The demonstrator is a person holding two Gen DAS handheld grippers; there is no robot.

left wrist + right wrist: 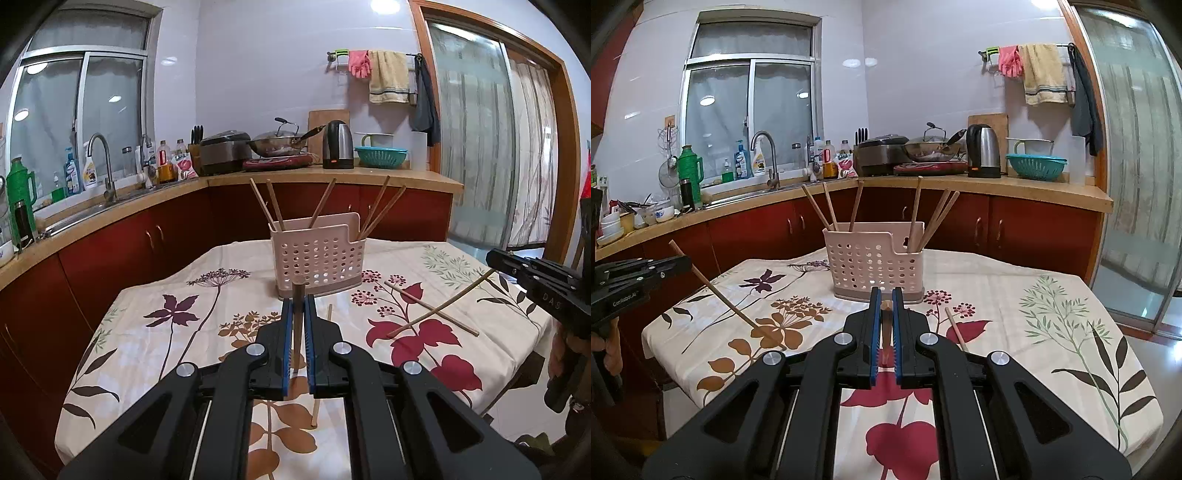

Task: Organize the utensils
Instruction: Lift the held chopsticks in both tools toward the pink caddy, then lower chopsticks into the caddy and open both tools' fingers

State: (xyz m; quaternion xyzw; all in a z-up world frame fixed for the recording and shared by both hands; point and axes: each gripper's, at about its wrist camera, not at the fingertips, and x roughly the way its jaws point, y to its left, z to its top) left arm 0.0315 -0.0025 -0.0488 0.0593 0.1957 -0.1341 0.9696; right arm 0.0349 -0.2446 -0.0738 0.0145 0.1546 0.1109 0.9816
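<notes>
A pale perforated utensil basket [317, 258] [875, 266] stands on the flowered tablecloth, with several wooden chopsticks [275, 205] [916, 210] upright in it. My left gripper [298, 297] is shut on a chopstick [297, 325] just short of the basket. In the right wrist view it enters at the left edge [685, 264], its chopstick [731, 306] slanting down toward the cloth. My right gripper [885, 291] is shut on another chopstick [885, 332]. The left wrist view shows it at the right edge [493, 256], with its stick [443, 306] hanging toward the table.
A loose chopstick [432, 308] [956, 329] lies on the tablecloth [1015, 295] right of the basket, and another [322, 365] lies under my left gripper. Behind the table runs a counter [332, 177] with a sink, cooker, wok and kettle. A glass door [1137, 166] is at the right.
</notes>
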